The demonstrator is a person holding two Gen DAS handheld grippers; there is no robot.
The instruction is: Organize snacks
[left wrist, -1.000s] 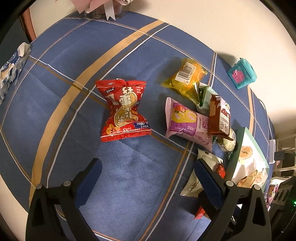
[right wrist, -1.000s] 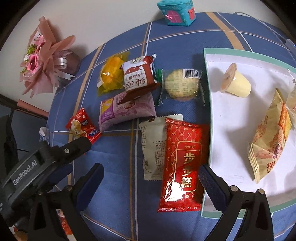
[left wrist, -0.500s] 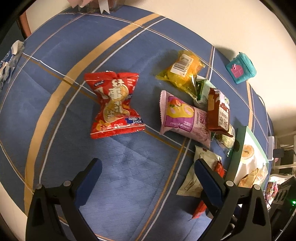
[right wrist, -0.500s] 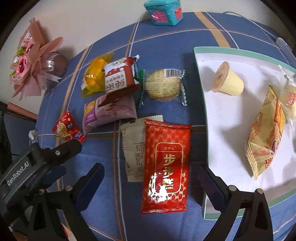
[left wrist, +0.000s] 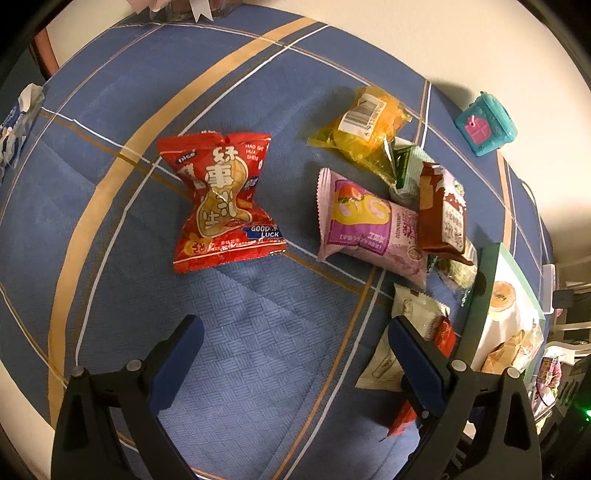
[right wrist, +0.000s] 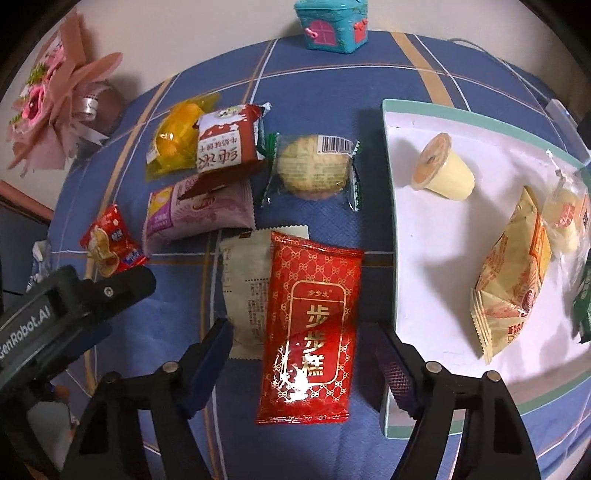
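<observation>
My right gripper (right wrist: 301, 343) points down over a flat red packet with gold print (right wrist: 310, 317), which lies between its jaws on the blue cloth. The jaws are closing and the pads stand clear of the packet. A beige packet (right wrist: 247, 280) lies half under the red one, by the left finger. To the right is a white tray with a green rim (right wrist: 480, 112) holding a jelly cup (right wrist: 443, 170) and a yellow-orange packet (right wrist: 513, 273). My left gripper (left wrist: 291, 332) hangs open over bare cloth, below a red peanut bag (left wrist: 221, 206).
A purple packet (left wrist: 369, 229), a yellow packet (left wrist: 365, 122), a brown-and-white packet (right wrist: 229, 140) and a wrapped round cake (right wrist: 314, 166) lie clustered mid-table. A teal house-shaped box (right wrist: 332, 22) stands by the wall, a pink bouquet (right wrist: 55, 96) at far left.
The right jaws have narrowed from wide apart, and the red packet now sits centred between them. The left gripper has barely shifted and stays open.
</observation>
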